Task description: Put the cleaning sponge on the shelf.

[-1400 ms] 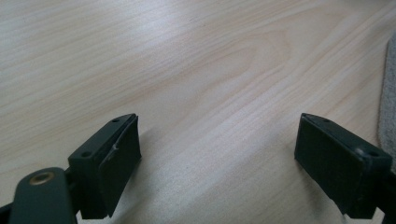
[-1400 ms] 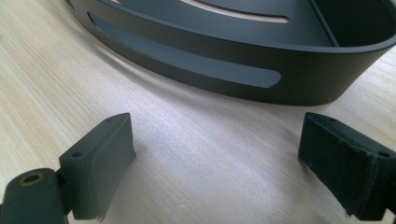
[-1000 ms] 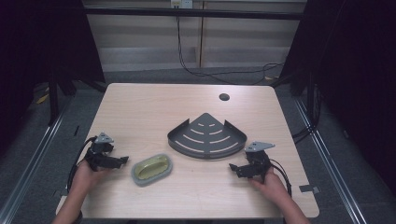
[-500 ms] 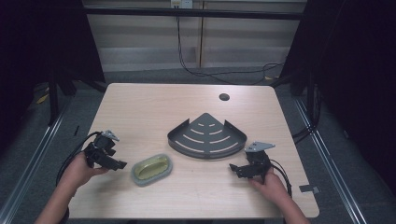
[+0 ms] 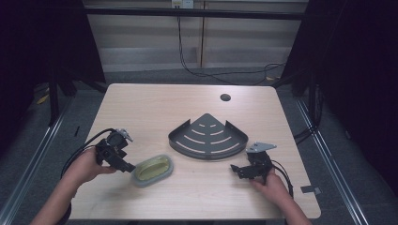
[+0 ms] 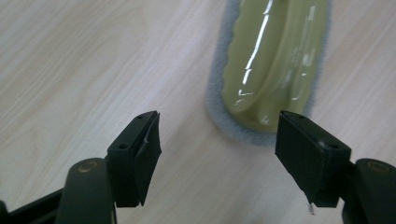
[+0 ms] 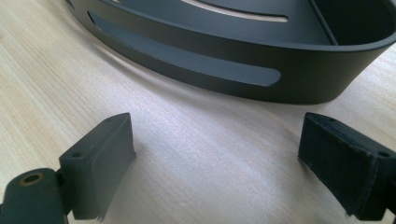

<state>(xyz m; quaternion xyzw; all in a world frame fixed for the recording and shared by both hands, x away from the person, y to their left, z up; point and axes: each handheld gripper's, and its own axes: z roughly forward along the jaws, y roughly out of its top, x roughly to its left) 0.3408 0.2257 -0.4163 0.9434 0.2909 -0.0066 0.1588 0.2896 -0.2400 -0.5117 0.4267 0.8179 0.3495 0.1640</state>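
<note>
An oval yellow-green pad with a grey fuzzy border [image 5: 151,170] lies flat on the wooden table [image 5: 155,112], front left of centre. My left gripper [image 5: 127,166] hovers just left of it, tilted down toward its near end. In the left gripper view the pad [image 6: 271,60] lies beyond the tips, and the left gripper [image 6: 217,144] is open with only bare wood between the jaws, which have just been closing a little. A black fan-shaped corner rack [image 5: 209,137] sits mid-table. My right gripper [image 5: 236,168] rests open in front of the rack's curved wall [image 7: 224,60], apart from it.
A round cable hole [image 5: 225,97] is in the table's far right part. Cables trail from both grippers toward the front edge. Dark floor and metal rails surround the table on the left and right sides.
My left gripper has lifted off the table and shifted a little right toward the oval pad. The right gripper, the pad and the rack have stayed where they were.
</note>
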